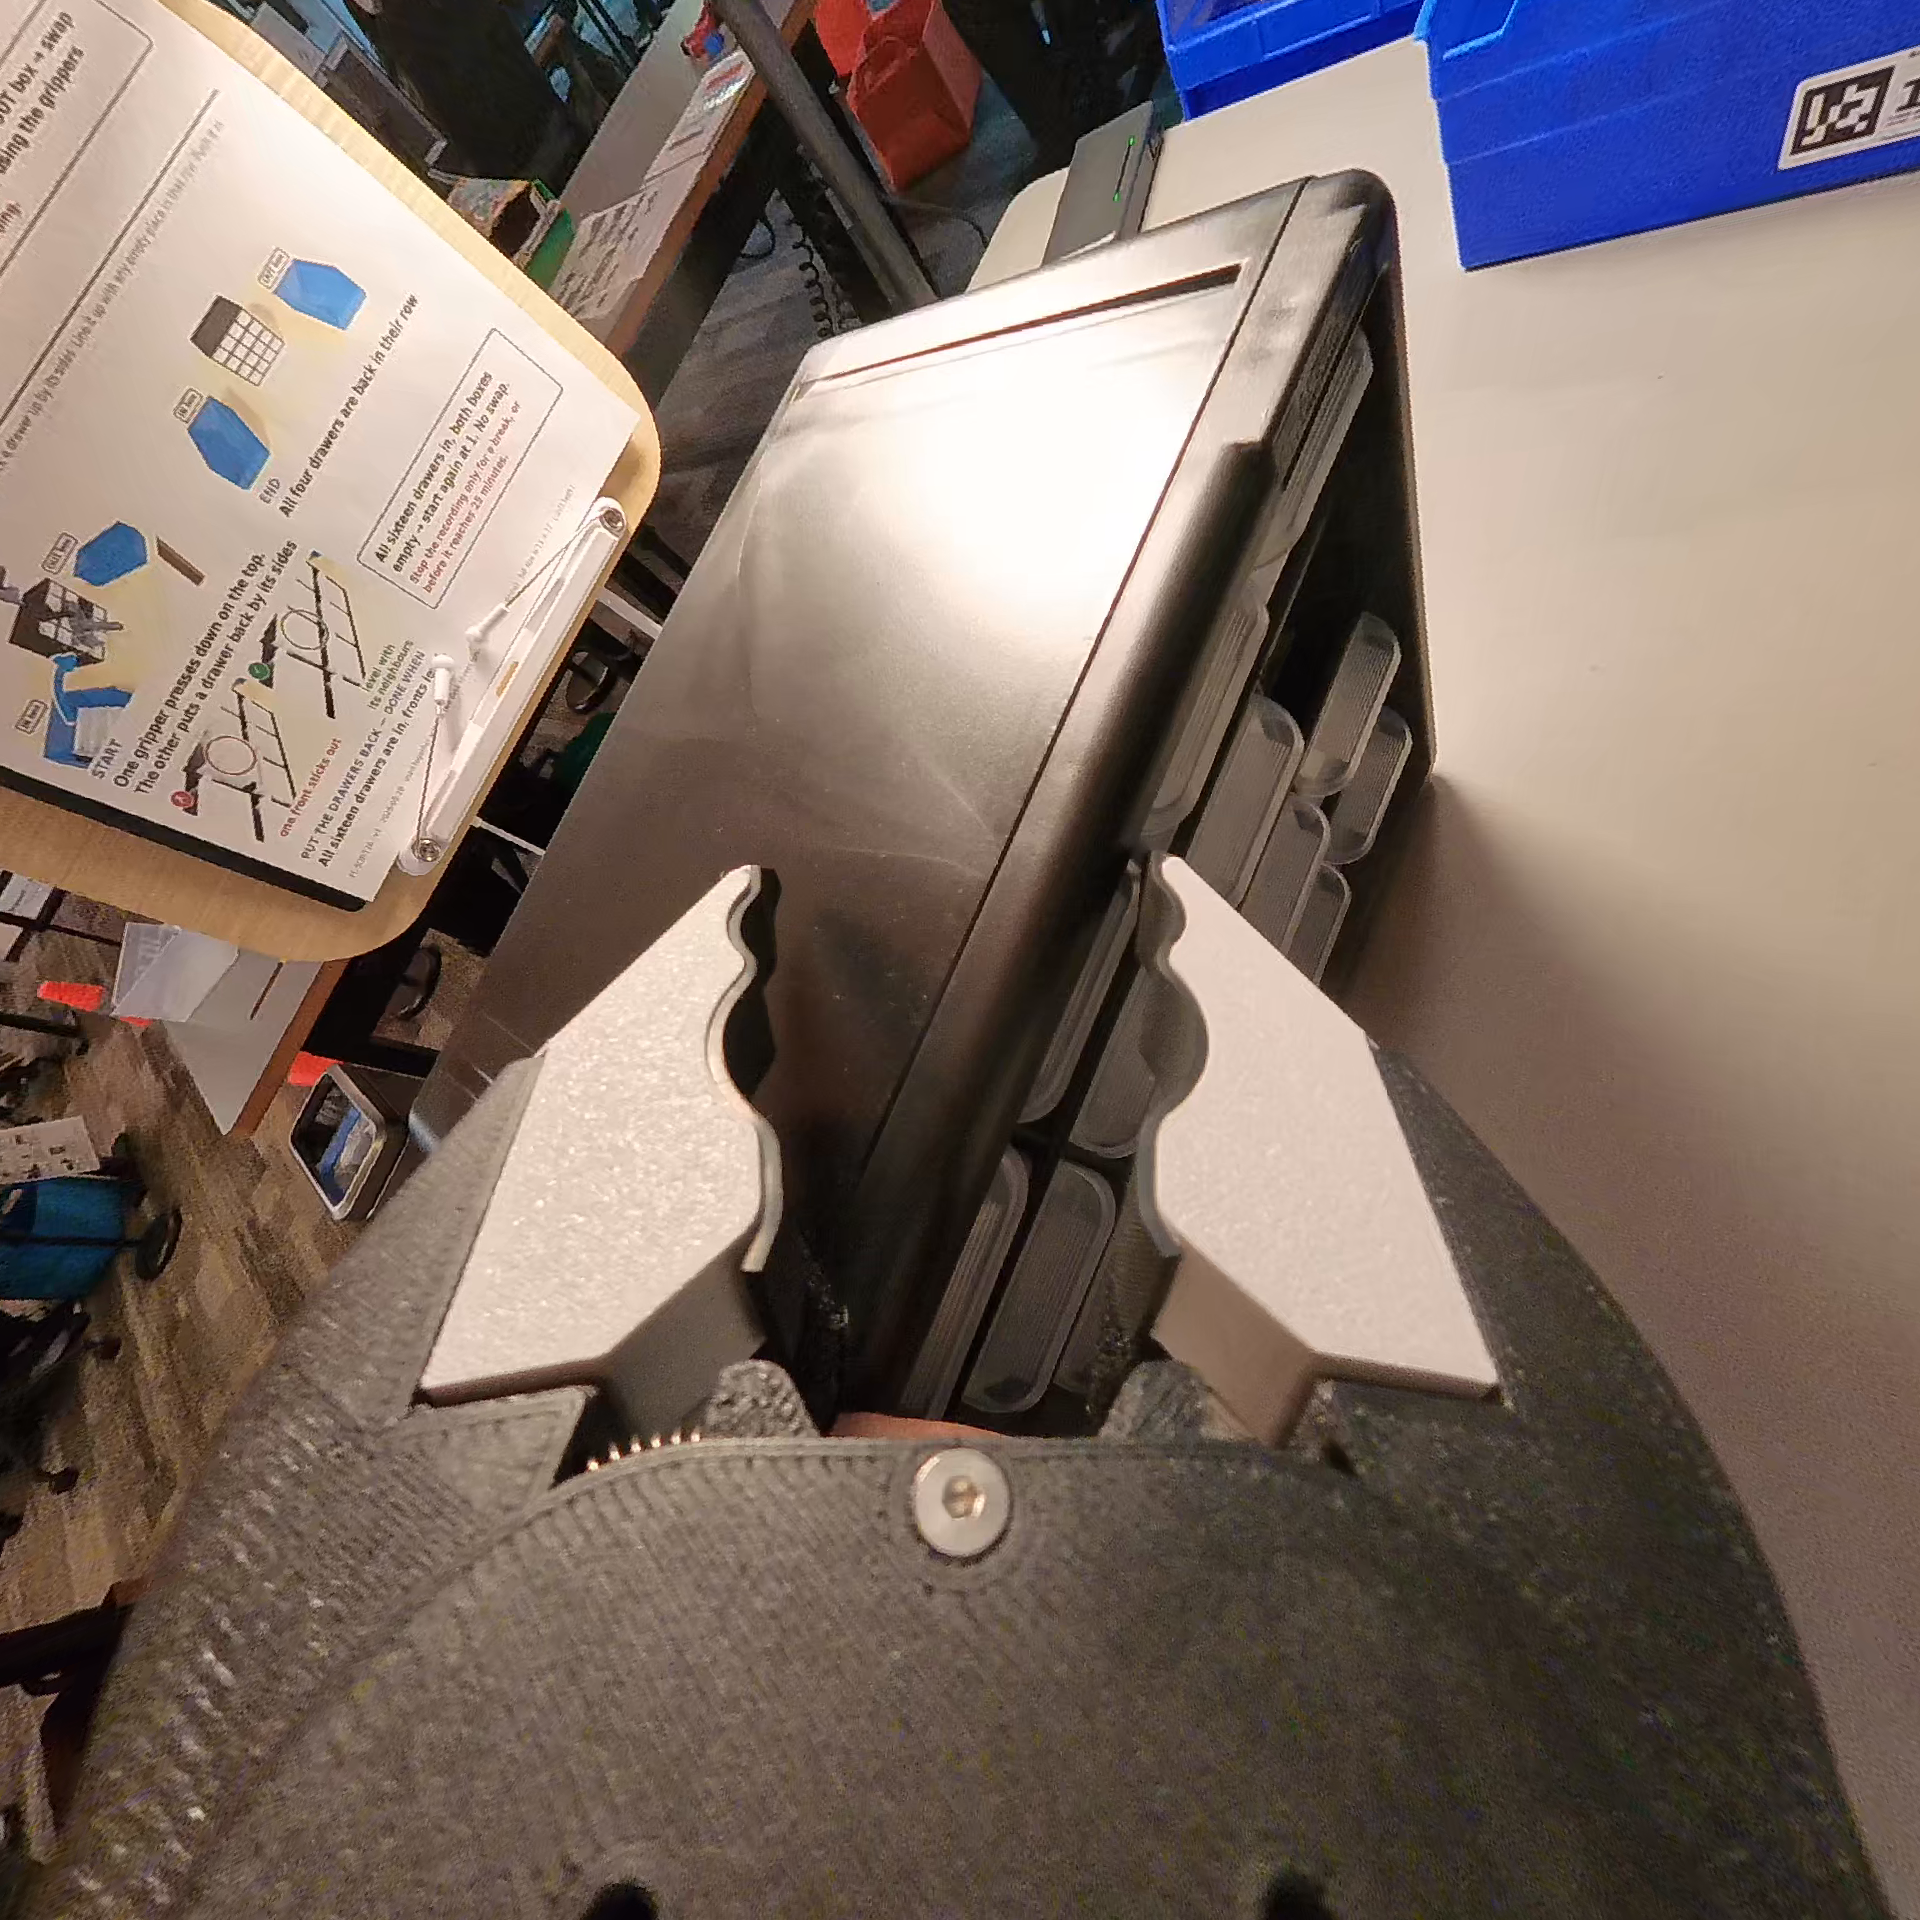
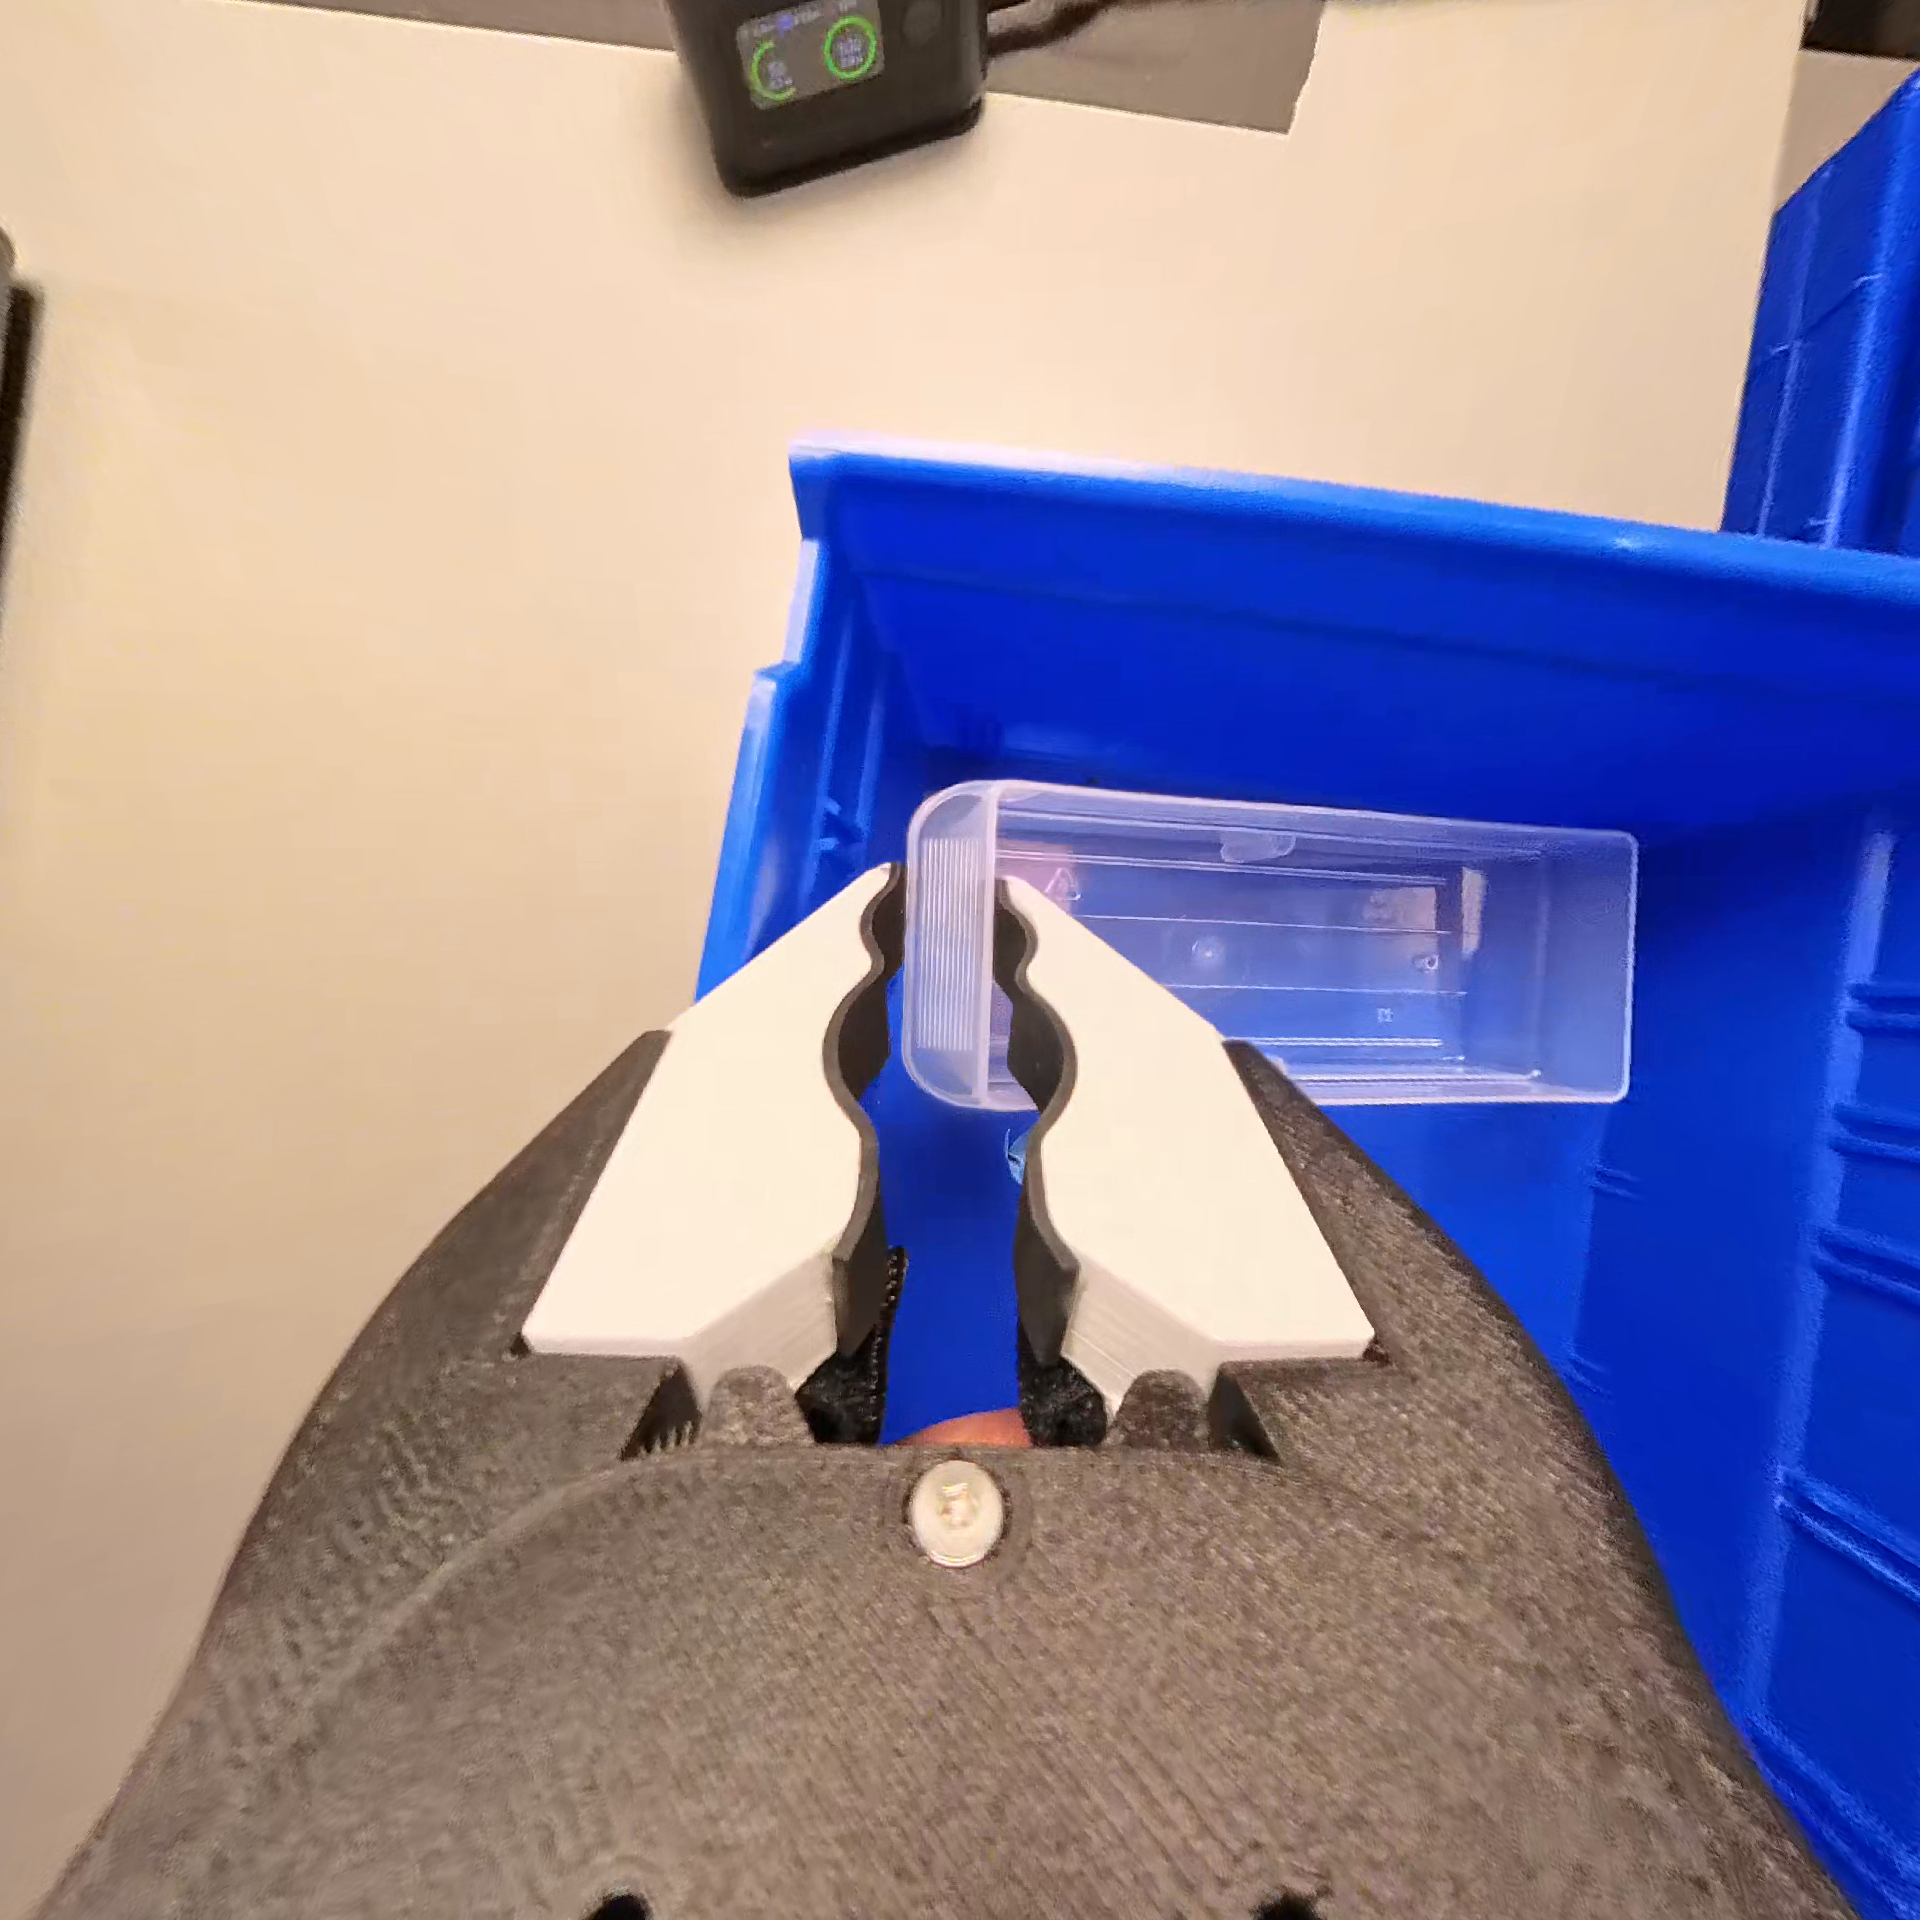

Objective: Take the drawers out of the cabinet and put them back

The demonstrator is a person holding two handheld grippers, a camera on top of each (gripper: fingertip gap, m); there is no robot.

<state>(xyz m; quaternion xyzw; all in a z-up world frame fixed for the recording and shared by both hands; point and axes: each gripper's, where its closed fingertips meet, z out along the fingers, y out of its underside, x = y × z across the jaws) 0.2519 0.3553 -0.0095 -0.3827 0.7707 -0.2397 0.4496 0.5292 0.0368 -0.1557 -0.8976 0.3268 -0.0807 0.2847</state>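
the black drawer cabinet [image 1: 935, 644] stands on the pale table [image 1: 1662, 727], and everything here is placed from it; the left gripper [image 1: 951, 883] hangs right above the cabinet's flat top near its front edge, jaws wide apart with nothing between them, one fingertip [image 1: 727, 935] over the top panel and the other over the drawer fronts; whether the gripper body presses on the cabinet cannot be told; grey ribbed drawers [image 1: 1278, 790] sit in their slots in the cabinet's face, just below the front rim; beyond the cabinet's far end, a blue bin [image 1: 1662, 125] rests on the table; to the cabinet's other side, off the table, a printed instruction sheet [image 1: 260, 416] lies on a light wooden board [image 1: 634, 457]; away from the cabinet, the right gripper [image 2: 945, 883] has its jaws clamped on the ribbed front of a clear plastic drawer [image 2: 1299, 956], both pads pressed to it; that drawer is out of the cabinet and lies sideways inside a blue bin [image 2: 1247, 644], its open body stretching away from the fingers; a small black device with a lit screen [image 2: 821, 73] sits at the table's far edge.
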